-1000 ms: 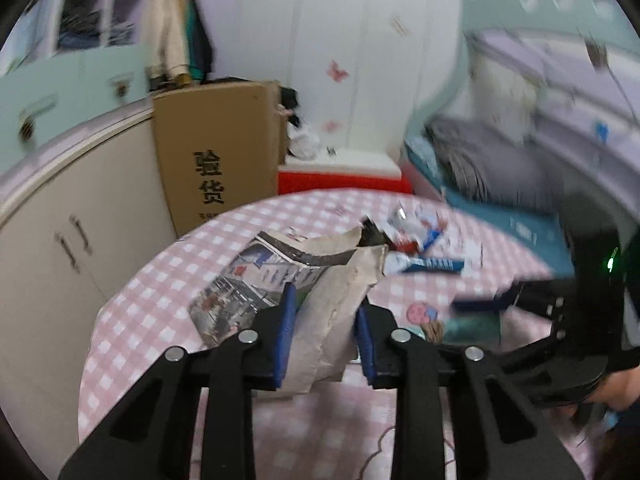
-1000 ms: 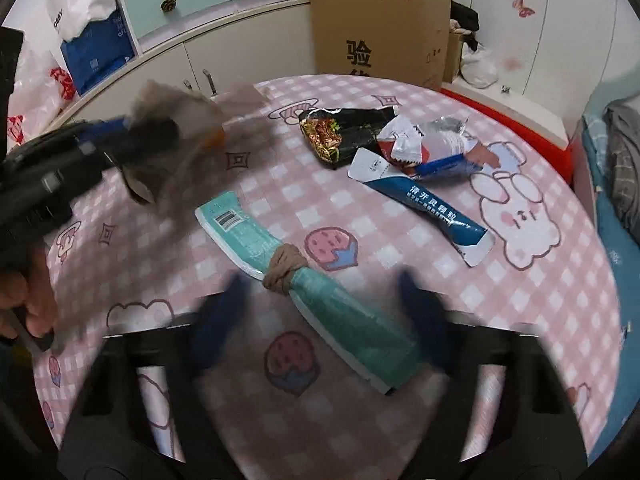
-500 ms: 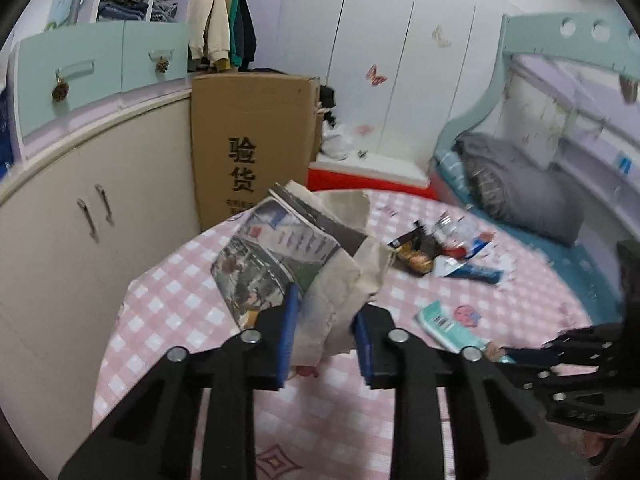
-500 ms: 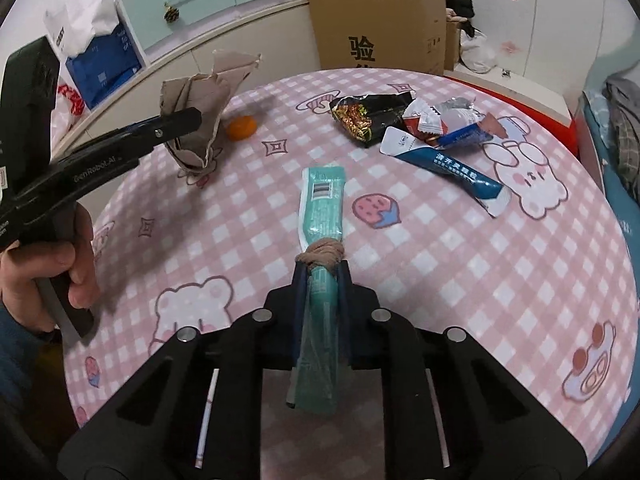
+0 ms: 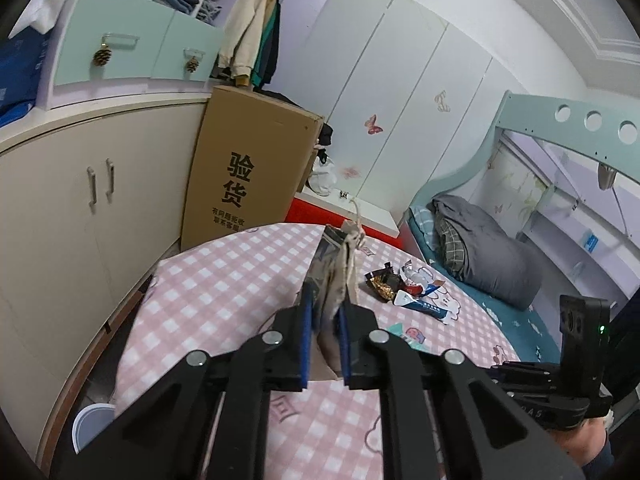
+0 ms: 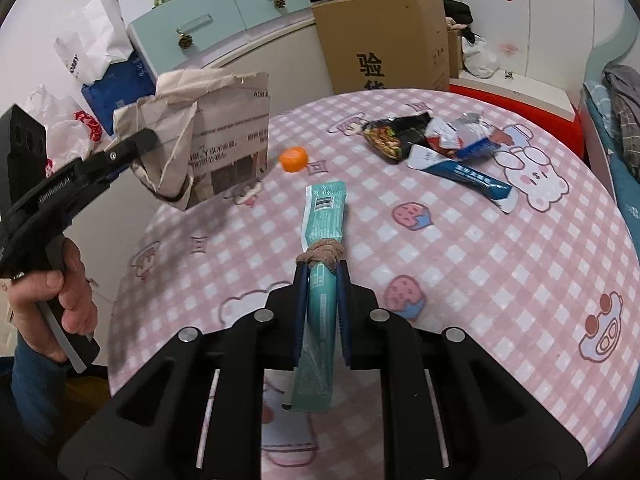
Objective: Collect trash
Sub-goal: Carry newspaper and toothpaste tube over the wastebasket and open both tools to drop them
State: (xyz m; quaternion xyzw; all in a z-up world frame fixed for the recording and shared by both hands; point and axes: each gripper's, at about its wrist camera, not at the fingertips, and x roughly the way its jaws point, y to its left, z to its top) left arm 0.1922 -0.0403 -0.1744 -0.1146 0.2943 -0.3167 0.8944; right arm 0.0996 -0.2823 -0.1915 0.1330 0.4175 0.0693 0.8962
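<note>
My left gripper [image 5: 325, 312] is shut on a newspaper-printed paper bag [image 5: 335, 276] and holds it up over the table's left side; the bag also shows in the right wrist view [image 6: 208, 148], hanging open side up. My right gripper [image 6: 322, 276] is shut on a teal wrapper [image 6: 324, 220] with a brown string knotted round its middle, lifted above the pink checked tablecloth [image 6: 460, 280]. A dark snack bag [image 6: 390, 138], a silver wrapper [image 6: 460, 136] and a blue-white wrapper [image 6: 460, 170] lie at the far side. A small orange [image 6: 294, 159] sits near the bag.
A tall cardboard box [image 5: 248, 172] stands behind the table beside cream cabinets [image 5: 60, 208]. A bed [image 5: 480, 256] lies to the right. A white bin [image 5: 90, 426] sits on the floor left of the table. Plastic bags [image 6: 80, 80] are on the cabinet top.
My left gripper has raised the paper bag and turned it edge-on. My right gripper closed on the teal wrapper and lifted it off the table.
</note>
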